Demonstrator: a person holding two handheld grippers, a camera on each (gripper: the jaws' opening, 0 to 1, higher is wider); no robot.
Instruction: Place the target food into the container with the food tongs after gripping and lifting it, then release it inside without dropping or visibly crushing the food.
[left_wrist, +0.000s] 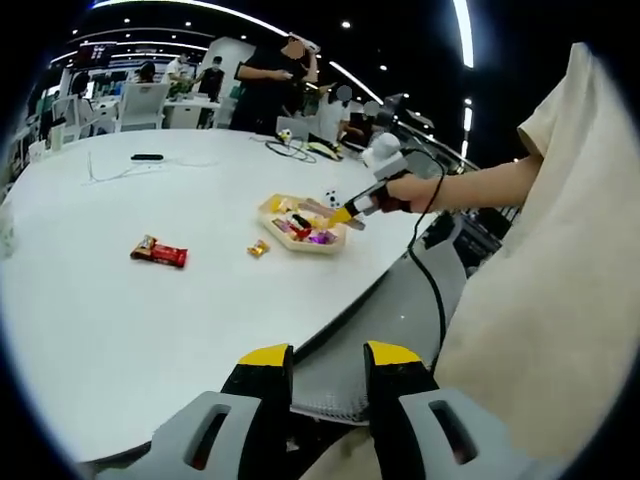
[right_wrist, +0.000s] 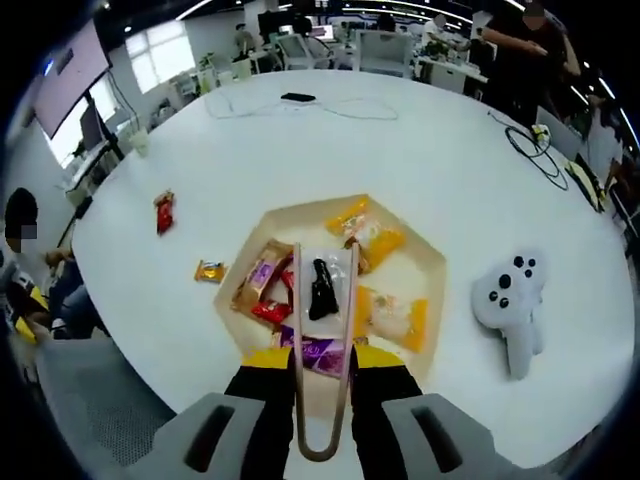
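A beige hexagonal tray (right_wrist: 420, 250) on the white round table (right_wrist: 420, 150) holds several wrapped snacks. My right gripper (right_wrist: 322, 352) is shut on the beige food tongs (right_wrist: 298, 300), whose two arms reach out over the tray. Between those arms is a clear packet with a dark piece of food (right_wrist: 319, 289); I cannot tell whether it is lifted or resting in the tray. In the left gripper view, a hand holds the right gripper (left_wrist: 352, 210) above the tray (left_wrist: 275, 205). My left gripper (left_wrist: 329, 354) is open off the table's near edge, with nothing between its jaws.
A red snack packet (left_wrist: 160, 253) (right_wrist: 164, 212) and a small orange one (left_wrist: 258, 248) (right_wrist: 209, 270) lie on the table outside the tray. A white game controller (right_wrist: 510, 300) lies right of the tray. Cables (right_wrist: 530, 145) and a black object (right_wrist: 298, 97) lie farther off. People stand beyond.
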